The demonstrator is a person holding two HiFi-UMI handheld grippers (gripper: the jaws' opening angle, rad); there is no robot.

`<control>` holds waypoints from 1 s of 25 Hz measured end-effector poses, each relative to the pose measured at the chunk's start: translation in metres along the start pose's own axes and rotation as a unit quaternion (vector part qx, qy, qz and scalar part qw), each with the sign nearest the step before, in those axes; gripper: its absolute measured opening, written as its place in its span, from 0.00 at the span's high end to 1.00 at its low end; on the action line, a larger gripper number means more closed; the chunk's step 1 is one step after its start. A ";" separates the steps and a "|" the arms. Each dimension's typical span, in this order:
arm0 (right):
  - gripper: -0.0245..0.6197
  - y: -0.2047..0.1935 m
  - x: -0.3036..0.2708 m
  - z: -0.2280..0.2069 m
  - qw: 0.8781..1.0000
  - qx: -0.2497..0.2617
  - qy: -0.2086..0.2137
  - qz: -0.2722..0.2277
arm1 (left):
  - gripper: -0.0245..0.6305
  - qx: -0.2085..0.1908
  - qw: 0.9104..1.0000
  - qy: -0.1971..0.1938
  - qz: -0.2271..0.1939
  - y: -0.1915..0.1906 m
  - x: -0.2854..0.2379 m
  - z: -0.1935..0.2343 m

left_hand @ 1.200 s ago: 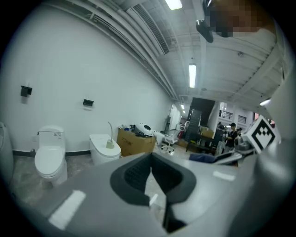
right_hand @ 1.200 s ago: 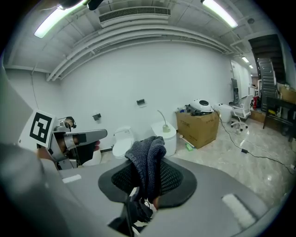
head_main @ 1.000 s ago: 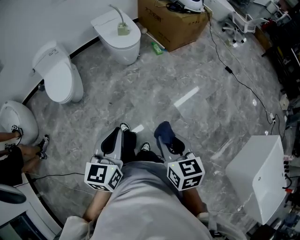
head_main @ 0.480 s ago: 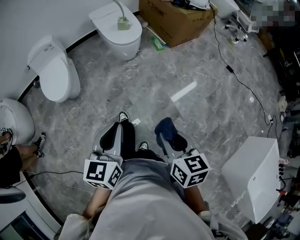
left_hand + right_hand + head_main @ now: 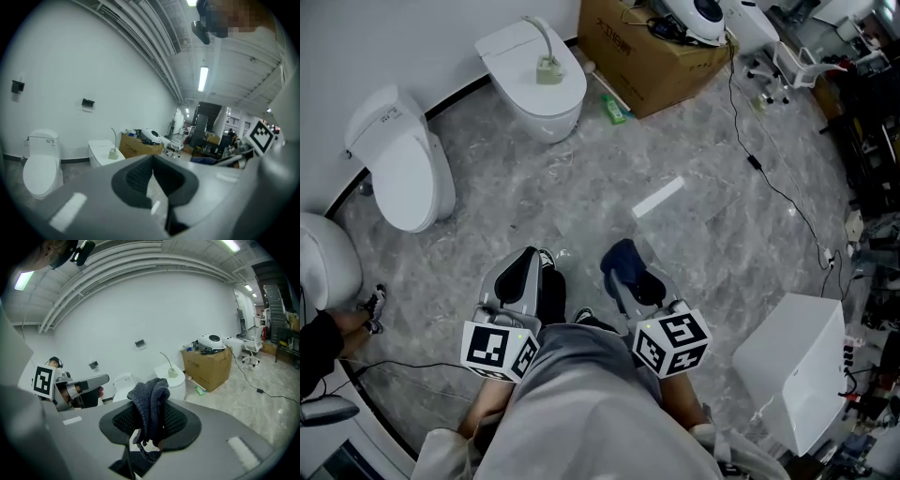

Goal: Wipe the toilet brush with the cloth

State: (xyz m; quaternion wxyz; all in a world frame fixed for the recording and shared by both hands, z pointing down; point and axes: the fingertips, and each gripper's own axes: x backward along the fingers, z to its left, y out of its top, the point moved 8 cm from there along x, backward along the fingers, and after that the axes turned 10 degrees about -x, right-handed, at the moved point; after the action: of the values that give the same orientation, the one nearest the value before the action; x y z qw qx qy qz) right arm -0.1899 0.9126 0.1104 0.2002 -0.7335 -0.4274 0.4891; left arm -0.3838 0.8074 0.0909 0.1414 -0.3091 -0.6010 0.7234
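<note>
The toilet brush [image 5: 546, 58], with a curved white handle in a pale green holder, stands on the closed lid of the white toilet [image 5: 534, 94] at the far wall; it also shows in the left gripper view as the toilet brush [image 5: 113, 149] and in the right gripper view as the toilet brush [image 5: 171, 369]. My right gripper [image 5: 628, 277] is shut on a dark blue cloth [image 5: 623, 258], held low near my body; the cloth [image 5: 150, 404] hangs bunched between the pads. My left gripper [image 5: 525, 274] is beside it, shut with nothing in it, as the left gripper [image 5: 152, 161] shows close up. Both are far from the brush.
A second white toilet [image 5: 398, 155] stands at the left wall, a third fixture [image 5: 323, 258] at the left edge. A cardboard box [image 5: 642, 42] sits right of the brush toilet. A white cabinet [image 5: 792, 361] is at right. Cables [image 5: 769, 173] trail across the grey marble floor.
The head view has shifted a little as the person moves over the floor. Both grippers stay low by the body, the right one still shut on the cloth.
</note>
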 end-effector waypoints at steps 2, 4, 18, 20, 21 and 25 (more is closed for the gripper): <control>0.80 0.016 -0.019 0.008 1.000 0.003 0.001 -0.006 | 0.96 0.010 1.000 -0.004 -0.011 0.010 -0.011 0.022; 0.80 0.031 -0.039 0.017 1.000 0.006 0.004 -0.009 | 0.96 0.014 1.000 -0.005 -0.018 0.019 -0.023 0.045; 0.80 0.110 -0.153 0.055 0.999 0.032 -0.003 -0.025 | 0.96 -0.009 0.999 0.015 -0.039 0.058 -0.081 0.164; 0.80 0.113 -0.161 0.054 0.999 0.033 -0.007 -0.021 | 0.96 -0.007 0.999 0.020 -0.039 0.057 -0.085 0.171; 0.80 0.113 -0.164 0.053 0.999 0.034 -0.008 -0.017 | 0.96 -0.006 0.999 0.023 -0.038 0.056 -0.088 0.173; 0.80 0.116 -0.176 0.040 0.999 0.033 -0.015 -0.008 | 0.96 -0.001 0.999 0.026 -0.030 0.051 -0.102 0.179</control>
State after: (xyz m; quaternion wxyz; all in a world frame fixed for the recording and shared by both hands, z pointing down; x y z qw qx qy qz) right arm -0.2032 0.6985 0.1057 0.2220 -0.7157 -0.4196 0.5123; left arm -0.4073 0.5968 0.0858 0.1788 -0.3097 -0.6069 0.7098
